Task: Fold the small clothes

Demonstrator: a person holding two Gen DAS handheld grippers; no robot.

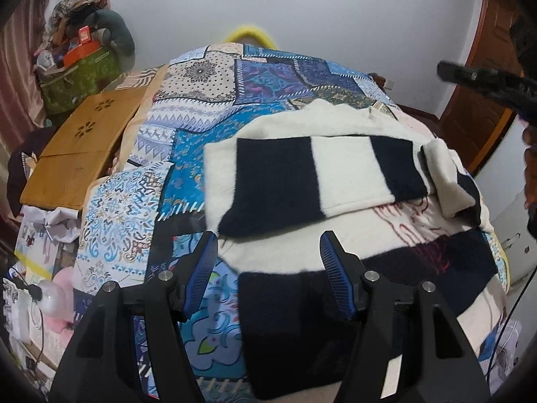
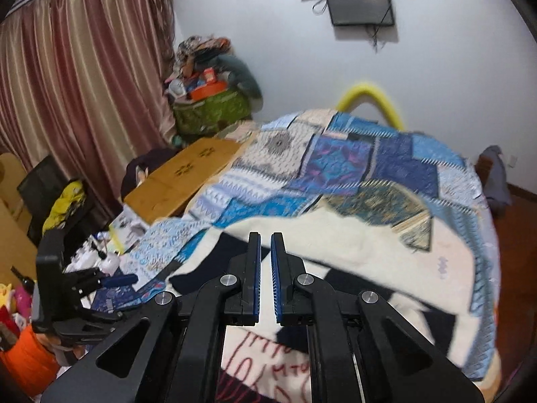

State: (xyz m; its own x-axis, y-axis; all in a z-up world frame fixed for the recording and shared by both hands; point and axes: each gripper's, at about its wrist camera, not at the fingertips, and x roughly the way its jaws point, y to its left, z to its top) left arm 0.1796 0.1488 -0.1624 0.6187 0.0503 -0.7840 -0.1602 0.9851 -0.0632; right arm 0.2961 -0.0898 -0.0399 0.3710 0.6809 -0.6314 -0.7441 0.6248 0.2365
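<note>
A cream and navy striped knit garment [image 1: 335,181] lies on the patchwork bed cover, with one sleeve folded across its body and red lettering on its front. It also shows in the right wrist view [image 2: 352,248]. My left gripper [image 1: 266,252] is open and empty, just above the garment's near left edge. My right gripper [image 2: 265,245] hovers over the garment with its jaws nearly closed and nothing between them. The right gripper shows at the upper right of the left wrist view [image 1: 486,80], and the left gripper shows at the lower left of the right wrist view [image 2: 100,285].
The blue patchwork cover [image 1: 214,127] spreads over the bed. A wooden lap table [image 1: 80,147] lies at the bed's left side. A green bag piled with items [image 1: 80,77] stands in the far corner by the curtain [image 2: 77,84]. Clutter sits on the floor at left. A brown door [image 1: 486,77] is at right.
</note>
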